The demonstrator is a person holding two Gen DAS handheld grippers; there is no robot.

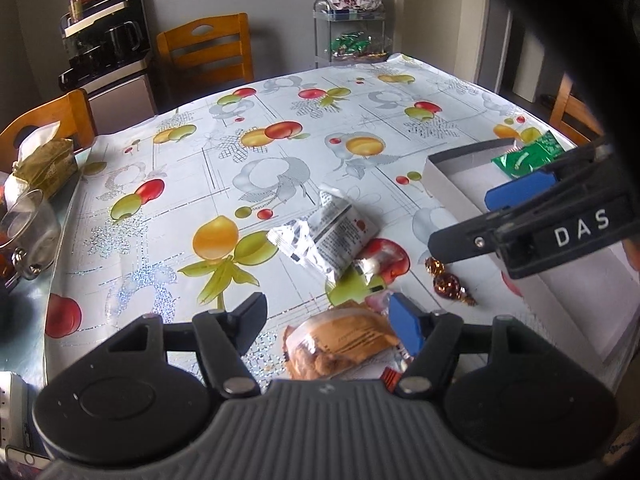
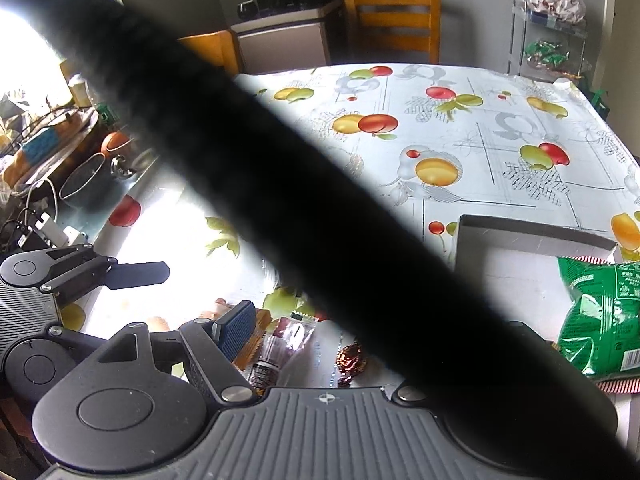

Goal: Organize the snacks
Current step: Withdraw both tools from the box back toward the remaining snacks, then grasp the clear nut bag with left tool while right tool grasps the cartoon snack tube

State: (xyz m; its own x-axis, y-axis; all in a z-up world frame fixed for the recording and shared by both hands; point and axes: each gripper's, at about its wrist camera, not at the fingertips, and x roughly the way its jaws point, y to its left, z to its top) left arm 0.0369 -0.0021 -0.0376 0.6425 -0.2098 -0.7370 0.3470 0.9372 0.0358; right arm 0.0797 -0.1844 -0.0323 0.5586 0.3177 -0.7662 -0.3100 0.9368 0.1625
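The fruit-printed surface [image 1: 280, 120] lies bare toward its far edge. Left tongs [image 1: 336, 320] gape over an orange-brown biscuit packet [image 1: 340, 344]; a silver wrapper [image 1: 324, 236] and a foil-wrapped brown candy [image 1: 450, 284] lie beyond. Right tongs [image 1: 472, 220] stand apart, empty, over the shallow white cardboard box [image 1: 452, 188] holding a green crisp bag [image 2: 600, 316].

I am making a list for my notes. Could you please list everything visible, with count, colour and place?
box: 1, white, table right
green bag: 1, green, in box
silver packet: 1, silver-white, table centre
orange packet: 1, orange, between left gripper's fingers, not pinched
candy: 1, brown-gold, beside box
table: 1, white cloth with fruit print
chairs: 3, orange wood, around table
cart: 1, metal, behind table
left gripper: 1, black, open
right gripper: 1, black, open, over box
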